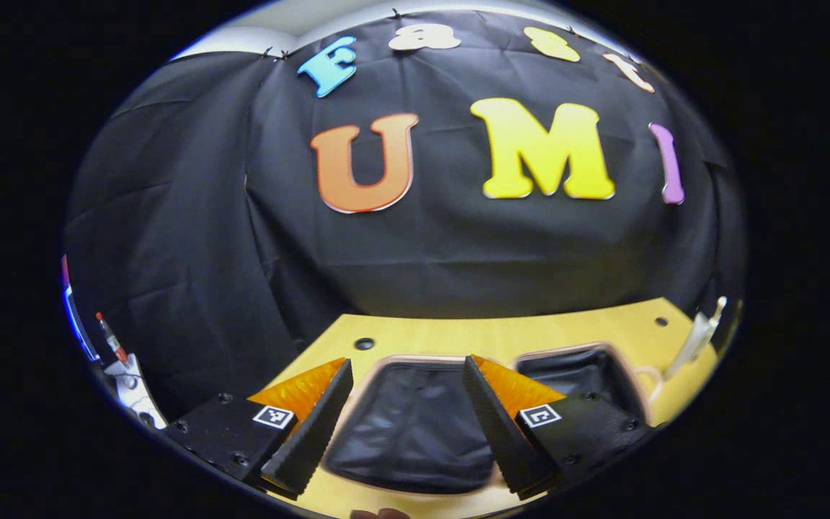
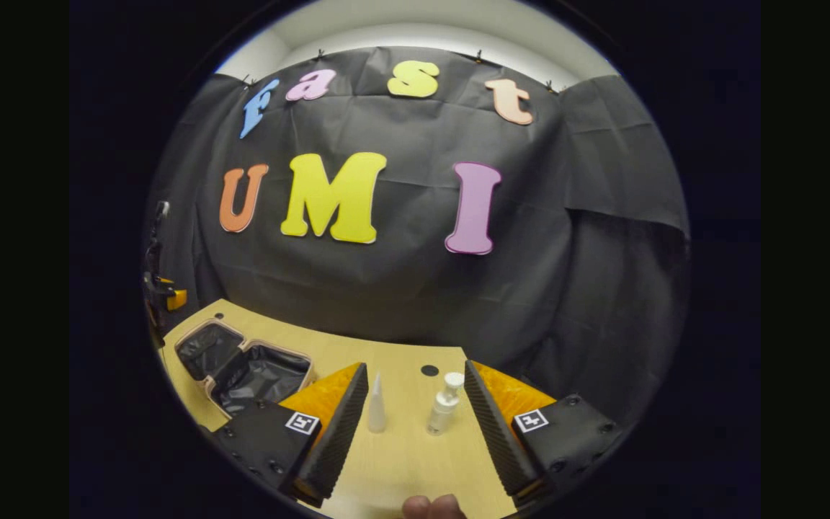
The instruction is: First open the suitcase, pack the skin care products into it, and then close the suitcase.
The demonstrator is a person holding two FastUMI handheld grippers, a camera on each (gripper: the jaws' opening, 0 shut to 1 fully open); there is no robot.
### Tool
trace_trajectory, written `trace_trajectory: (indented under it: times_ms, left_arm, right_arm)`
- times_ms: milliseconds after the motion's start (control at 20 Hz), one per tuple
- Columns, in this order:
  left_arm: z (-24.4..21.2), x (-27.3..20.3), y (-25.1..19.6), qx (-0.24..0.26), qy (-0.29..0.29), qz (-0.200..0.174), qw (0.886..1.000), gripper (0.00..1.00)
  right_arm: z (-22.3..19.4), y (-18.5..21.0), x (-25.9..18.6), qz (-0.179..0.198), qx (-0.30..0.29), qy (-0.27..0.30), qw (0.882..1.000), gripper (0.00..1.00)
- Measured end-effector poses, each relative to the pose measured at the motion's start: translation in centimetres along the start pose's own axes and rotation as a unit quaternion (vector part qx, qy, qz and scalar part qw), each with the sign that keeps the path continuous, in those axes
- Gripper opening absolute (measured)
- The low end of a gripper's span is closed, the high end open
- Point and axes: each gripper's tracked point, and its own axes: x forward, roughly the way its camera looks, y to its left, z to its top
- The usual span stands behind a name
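The suitcase [image 1: 415, 425] lies open on the wooden table, its two halves lined in black with a pink rim; its second half [image 1: 573, 371] lies to the right. My left gripper [image 1: 408, 375] hovers open over the nearer half, nothing between its fingers. In the right gripper view the open suitcase [image 2: 242, 371] sits at the left. My right gripper [image 2: 415, 378] is open, and between and beyond its fingers stand a white cone-shaped bottle [image 2: 376, 411] and a white pump bottle [image 2: 444, 407], both upright on the table.
The wooden table [image 2: 415, 461] ends at the black cloth wall behind. A white bottle [image 1: 696, 339] stands at the table's right edge in the left gripper view. Part of a hand [image 2: 433, 507] shows at the bottom of the right gripper view.
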Motion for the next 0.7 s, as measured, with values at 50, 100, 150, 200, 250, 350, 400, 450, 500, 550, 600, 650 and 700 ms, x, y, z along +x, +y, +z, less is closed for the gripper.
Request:
trace_trajectory:
  times_ms: [50,100,150,200,250,350,400,450,500,550,600,650,700]
  left_arm:
    - [0.6,-1.4,-4.0,0.003,-0.005,-0.019,1.000,0.98]
    - [0.5,-2.4,-7.8,0.008,-0.008,-0.038,0.999,0.98]
    - [0.2,-3.6,-11.1,0.013,-0.010,-0.058,0.998,0.98]
    - [-0.5,-4.5,-14.4,0.014,-0.004,-0.084,0.996,0.98]
    - [-1.4,-5.3,-17.3,0.015,0.002,-0.101,0.995,0.97]
    - [-3.1,-6.7,-22.8,0.015,0.018,-0.135,0.991,0.97]
    - [-3.9,-7.4,-25.0,0.017,0.021,-0.144,0.989,0.97]
    - [-4.7,-8.0,-27.2,0.020,0.024,-0.147,0.989,0.97]
    - [-5.6,-8.1,-29.5,0.021,0.026,-0.155,0.987,0.97]
    - [-6.2,-6.5,-31.6,0.023,0.028,-0.166,0.985,0.97]
    - [-7.0,-5.7,-33.4,0.031,0.032,-0.175,0.983,0.97]
    - [-7.9,-5.3,-35.1,0.038,0.041,-0.186,0.981,0.97]
    - [-8.9,-5.1,-36.7,0.040,0.047,-0.197,0.978,0.97]
  right_arm:
    - [-0.6,-1.2,0.1,-0.004,0.006,0.005,1.000,0.80]
    - [-1.2,-2.2,0.2,-0.007,0.010,0.009,1.000,0.78]
    - [-1.8,-3.3,0.2,-0.010,0.013,0.013,1.000,0.78]
    - [-2.3,-4.3,0.3,-0.011,0.015,0.016,1.000,0.78]
    - [-2.8,-5.2,0.2,-0.012,0.015,0.019,1.000,0.80]
    - [-3.8,-7.0,0.1,-0.012,0.009,0.024,1.000,0.80]
    - [-4.3,-7.9,0.0,-0.011,0.004,0.030,0.999,0.80]
    - [-5.1,-8.8,-0.1,-0.009,0.000,0.037,0.999,0.80]
    - [-5.8,-9.6,-0.1,-0.009,-0.003,0.044,0.999,0.80]
    - [-6.5,-10.6,-0.2,-0.009,-0.006,0.051,0.999,0.80]
    - [-7.3,-11.3,-0.2,-0.008,-0.006,0.061,0.998,0.80]
    - [-8.3,-11.8,-0.2,-0.006,-0.005,0.071,0.997,0.80]
    - [-9.0,-12.2,-0.1,-0.003,-0.007,0.077,0.997,0.78]
